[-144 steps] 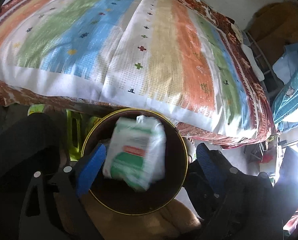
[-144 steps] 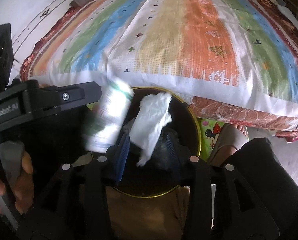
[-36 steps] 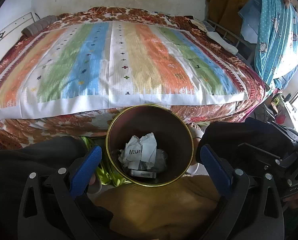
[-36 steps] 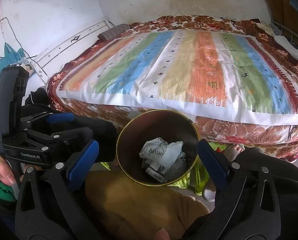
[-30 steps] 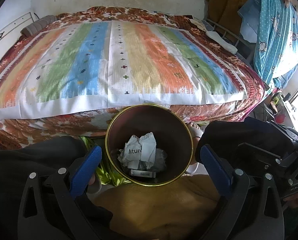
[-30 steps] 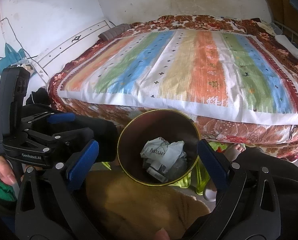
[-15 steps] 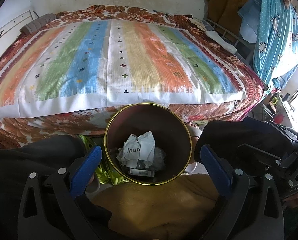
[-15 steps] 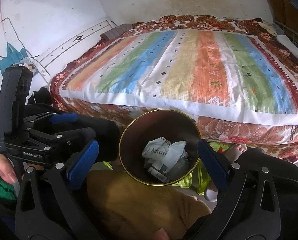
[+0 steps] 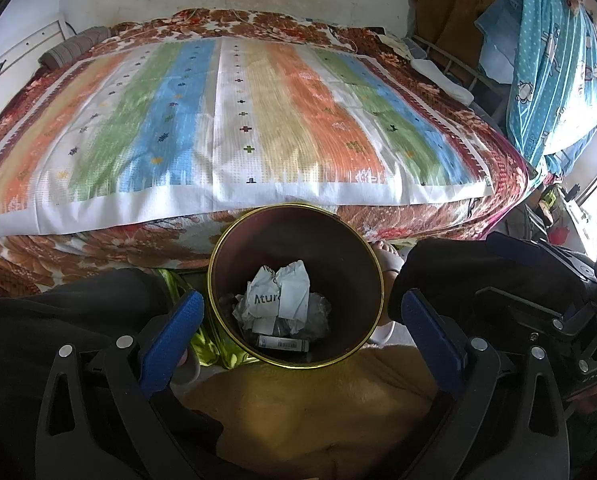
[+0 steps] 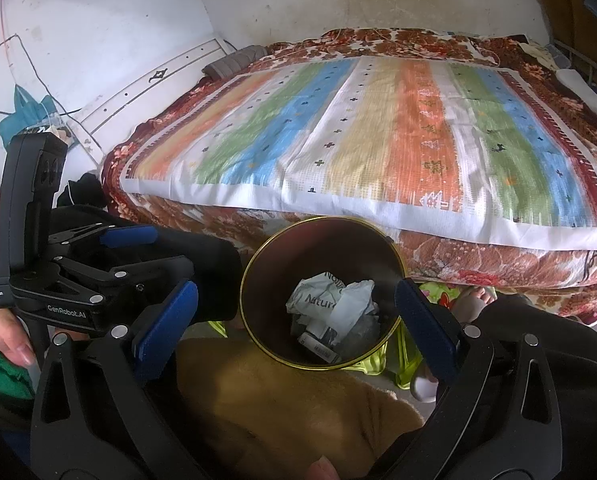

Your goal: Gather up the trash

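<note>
Trash: crumpled white wrapper (image 9: 279, 294) printed with part of a word, a small dark box (image 9: 283, 343) with a barcode label and some clear plastic film lie at the bottom of the bin.
Bin: round dark waste bin (image 9: 218, 264) with a gold rim stands on the floor just near of the bed's edge, between the person's knees (image 9: 78, 300).
Left gripper (image 9: 298, 320): blue-padded fingers (image 9: 170, 332) spread wide and released, holding nothing, hanging above the bin mouth.
Right gripper (image 10: 296, 320): fingers likewise parted and empty, one to each side of the bin rim in its own view.
Bed: striped bedspread (image 9: 234, 120) shows no loose litter on the part in view.
Done: the pieces seen are inside the bin; nothing sits on its rim.
Left: I judge the collecting close to finished; litter outside these views cannot be ruled out.
Change over 4.8 s: back then a green-and-white packet was dropping over the bin from the left gripper and the right gripper pinched a white tissue above it; both cameras were close to the bin.
Change, last second: both grippers have drawn back and up, showing the whole bed; trash and bin lie as they did, with only a slight drift of view.
</note>
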### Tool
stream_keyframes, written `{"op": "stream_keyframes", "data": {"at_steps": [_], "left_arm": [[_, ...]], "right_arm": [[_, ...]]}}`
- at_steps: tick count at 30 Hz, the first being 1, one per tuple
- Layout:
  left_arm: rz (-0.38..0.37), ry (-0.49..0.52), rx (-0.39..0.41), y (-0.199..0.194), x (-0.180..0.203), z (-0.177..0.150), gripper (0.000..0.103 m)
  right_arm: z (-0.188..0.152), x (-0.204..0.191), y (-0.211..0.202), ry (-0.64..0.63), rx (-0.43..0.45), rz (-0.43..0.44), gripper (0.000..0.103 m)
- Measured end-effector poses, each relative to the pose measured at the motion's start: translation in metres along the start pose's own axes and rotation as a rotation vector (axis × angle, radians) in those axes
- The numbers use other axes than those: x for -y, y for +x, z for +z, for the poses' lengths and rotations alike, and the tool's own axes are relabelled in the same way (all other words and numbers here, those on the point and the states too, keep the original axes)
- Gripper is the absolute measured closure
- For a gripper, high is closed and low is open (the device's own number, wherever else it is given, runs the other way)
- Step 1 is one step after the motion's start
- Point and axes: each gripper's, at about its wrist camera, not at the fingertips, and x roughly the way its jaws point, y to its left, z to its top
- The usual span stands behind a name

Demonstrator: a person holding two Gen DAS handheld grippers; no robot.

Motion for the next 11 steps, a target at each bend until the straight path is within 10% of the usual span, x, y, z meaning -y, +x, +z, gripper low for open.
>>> {"op": "stream_keyframes", "data": {"at_steps": [11], "left_arm": [[-0.014, -0.014, -0.021, 0.003, -0.0032, -0.0038, 0.006]], "right_arm": [[0.0, -0.0004, 0.0001, 0.0, -0.001, 0.0, 0.009]]}}
